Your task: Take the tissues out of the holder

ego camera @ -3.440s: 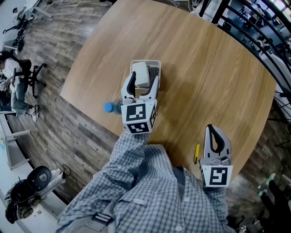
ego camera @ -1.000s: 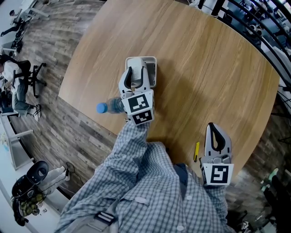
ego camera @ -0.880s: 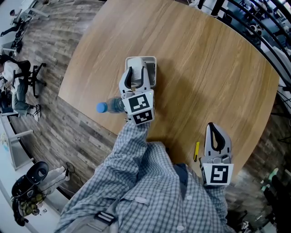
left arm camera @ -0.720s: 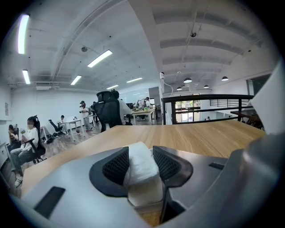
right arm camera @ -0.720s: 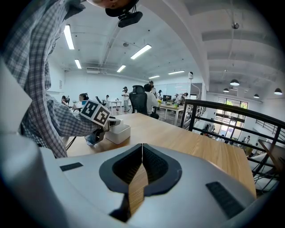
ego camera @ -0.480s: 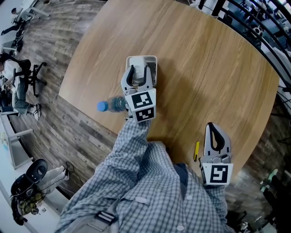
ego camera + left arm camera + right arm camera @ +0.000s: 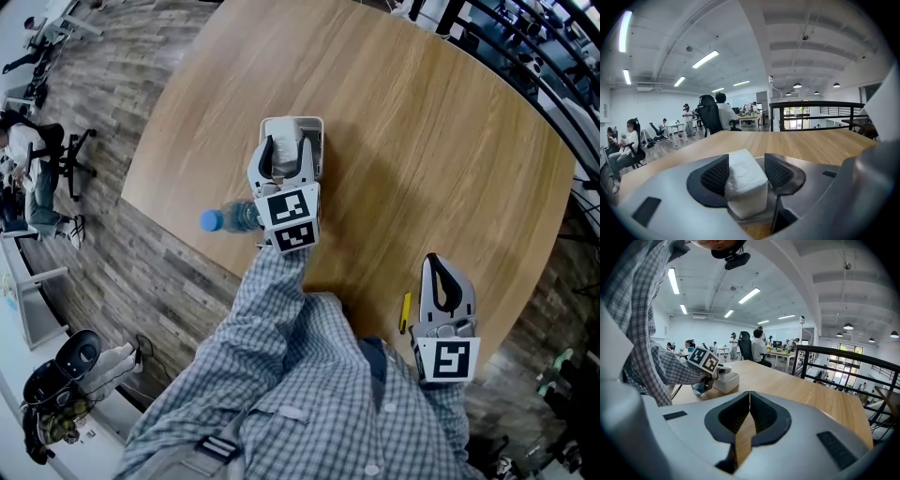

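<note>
- Two claws show in the head view. My left claw [image 7: 288, 148] is at the holder [image 7: 292, 120], with the tissues [image 7: 287, 163] between its jaws. My right claw [image 7: 437, 264] hangs well apart, by the pen [image 7: 406, 314] near the edge of the table [image 7: 422, 141]. The pack's long axis runs away from me, in line with the left claw. I think a careless pull could knock the bottle [image 7: 217, 220] just beside my wrist.
- Left gripper view: my left claw [image 7: 746, 172] has just been opening. The tissues [image 7: 743, 187] sit in the holder [image 7: 750, 216], touching the left pad with a gap at the right, end face toward me. Closing off-centre could squash the soft pack. Nothing pins the holder, so it may lift or slide with the pack.
- Right gripper view: my right claw [image 7: 749, 401] is closed and empty, too far from the holder [image 7: 727, 380] to steady it.
</note>
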